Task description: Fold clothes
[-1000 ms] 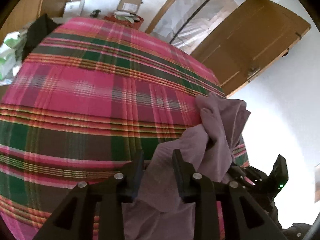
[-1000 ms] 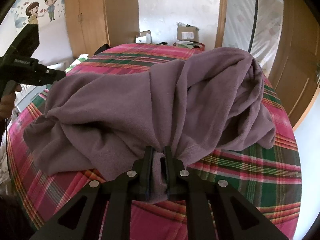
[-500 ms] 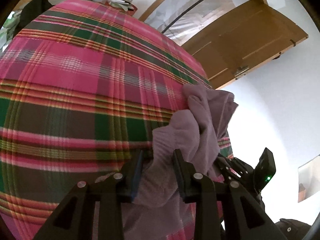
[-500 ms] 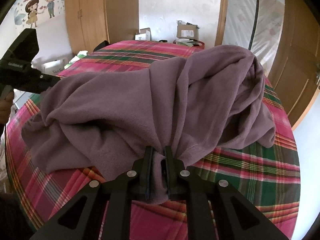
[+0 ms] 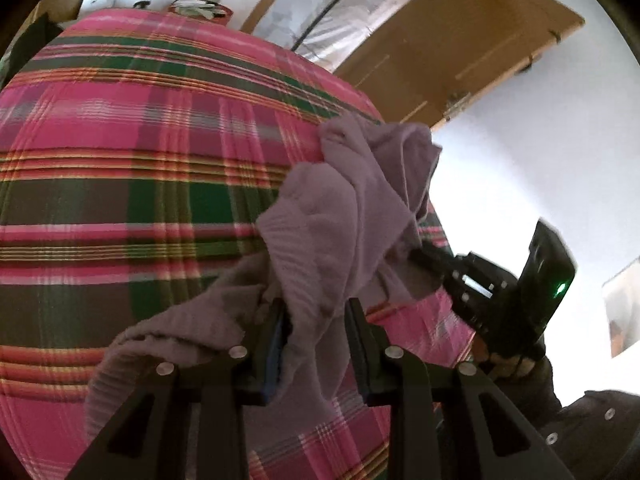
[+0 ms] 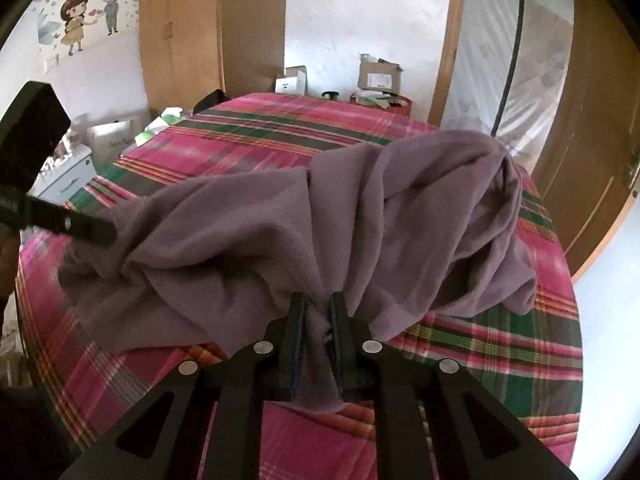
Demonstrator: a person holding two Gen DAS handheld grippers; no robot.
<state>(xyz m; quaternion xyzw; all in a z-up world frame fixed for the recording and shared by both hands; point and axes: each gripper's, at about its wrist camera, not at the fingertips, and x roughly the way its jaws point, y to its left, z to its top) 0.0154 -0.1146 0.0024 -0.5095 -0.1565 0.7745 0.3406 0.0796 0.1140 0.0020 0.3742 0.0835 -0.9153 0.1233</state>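
The fleece (image 6: 280, 232) lies bunched on the plaid bed (image 6: 500, 344), pinched by the right gripper (image 6: 318, 308) and left gripper (image 5: 316, 316), folds hiding its shape and both fingertips.

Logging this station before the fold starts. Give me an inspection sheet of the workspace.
Surface: plaid bedspread, pink and green.
Job's things: purple fleece garment, bunched, unfolded, held up at two spots.
Clutter: cardboard boxes beyond the far edge.
Grippers: left gripper has cloth between its fingers, which look apart; right gripper shut on the fleece.
Cables: black cable hanging before plastic sheeting.
Surroundings: wooden wardrobe, cartoon wall sticker.
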